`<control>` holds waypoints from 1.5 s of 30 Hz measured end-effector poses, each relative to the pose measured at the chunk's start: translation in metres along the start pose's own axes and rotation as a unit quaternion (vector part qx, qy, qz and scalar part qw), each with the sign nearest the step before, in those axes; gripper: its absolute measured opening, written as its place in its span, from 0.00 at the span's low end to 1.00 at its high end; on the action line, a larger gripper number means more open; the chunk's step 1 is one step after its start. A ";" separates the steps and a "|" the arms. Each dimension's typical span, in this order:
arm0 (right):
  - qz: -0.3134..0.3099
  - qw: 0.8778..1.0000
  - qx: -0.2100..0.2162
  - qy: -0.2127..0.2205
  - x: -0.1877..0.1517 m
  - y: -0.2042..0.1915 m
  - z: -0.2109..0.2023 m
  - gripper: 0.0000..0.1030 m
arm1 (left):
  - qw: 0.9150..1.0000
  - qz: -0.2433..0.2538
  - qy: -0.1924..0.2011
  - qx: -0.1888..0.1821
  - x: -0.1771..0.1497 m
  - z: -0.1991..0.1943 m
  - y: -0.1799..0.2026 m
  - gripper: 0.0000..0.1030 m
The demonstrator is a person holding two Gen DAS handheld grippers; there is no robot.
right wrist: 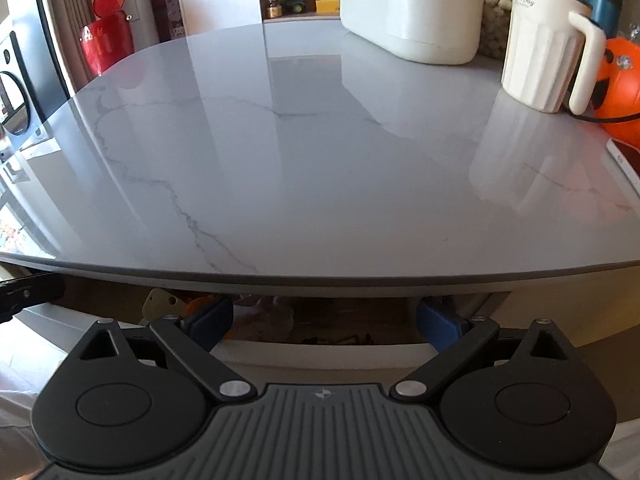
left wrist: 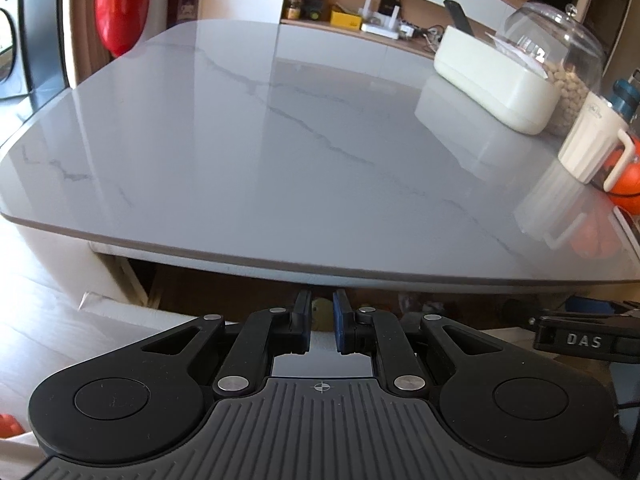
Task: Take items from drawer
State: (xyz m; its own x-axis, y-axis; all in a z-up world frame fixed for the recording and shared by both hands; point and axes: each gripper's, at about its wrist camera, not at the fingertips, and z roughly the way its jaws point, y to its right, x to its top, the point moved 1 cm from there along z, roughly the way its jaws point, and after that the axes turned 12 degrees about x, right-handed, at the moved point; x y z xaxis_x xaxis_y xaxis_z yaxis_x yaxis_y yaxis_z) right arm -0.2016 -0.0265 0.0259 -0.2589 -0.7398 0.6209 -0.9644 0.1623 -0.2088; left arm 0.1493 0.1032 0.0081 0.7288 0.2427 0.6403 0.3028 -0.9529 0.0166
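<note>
The desk has a glossy, smooth grey top with marble-like veins, mirroring the things on it. The cream jug looks like ribbed matt plastic; the long white box is smooth and satin. The domed cover is clear and shiny. The left gripper is matt black plastic with bright metal pins; the right gripper has blue rubbery-looking fingers.
</note>
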 end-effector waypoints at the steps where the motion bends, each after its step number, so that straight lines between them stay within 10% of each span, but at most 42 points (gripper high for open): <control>1: 0.000 1.000 0.000 -0.001 -0.002 -0.001 -0.002 0.96 | 1.000 0.002 -0.003 0.002 -0.001 0.001 0.000 0.12; 27: -0.002 0.999 0.054 0.003 -0.112 -0.006 -0.092 0.94 | 0.988 0.122 -0.041 0.083 -0.096 -0.080 0.011 0.12; 36: -0.079 0.992 0.099 -0.003 -0.083 -0.002 -0.094 0.83 | 0.986 0.142 -0.088 0.003 -0.061 -0.066 -0.010 0.16; 39: -0.159 0.977 0.139 -0.016 -0.056 -0.004 -0.086 0.83 | 0.973 0.228 -0.041 0.016 -0.035 -0.056 -0.006 0.16; 45: -0.243 0.953 0.163 -0.082 -0.021 -0.011 -0.030 0.82 | 0.921 0.387 -0.042 0.029 -0.023 0.001 0.013 0.19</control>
State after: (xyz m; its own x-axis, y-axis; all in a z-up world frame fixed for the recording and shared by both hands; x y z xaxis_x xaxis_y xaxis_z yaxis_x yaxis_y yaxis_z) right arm -0.1873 0.0073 0.0378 0.2509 -0.7728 0.5830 -0.8935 -0.4166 -0.1678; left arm 0.1370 0.0856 -0.0076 0.7848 -0.4885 0.3815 -0.2962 -0.8363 -0.4615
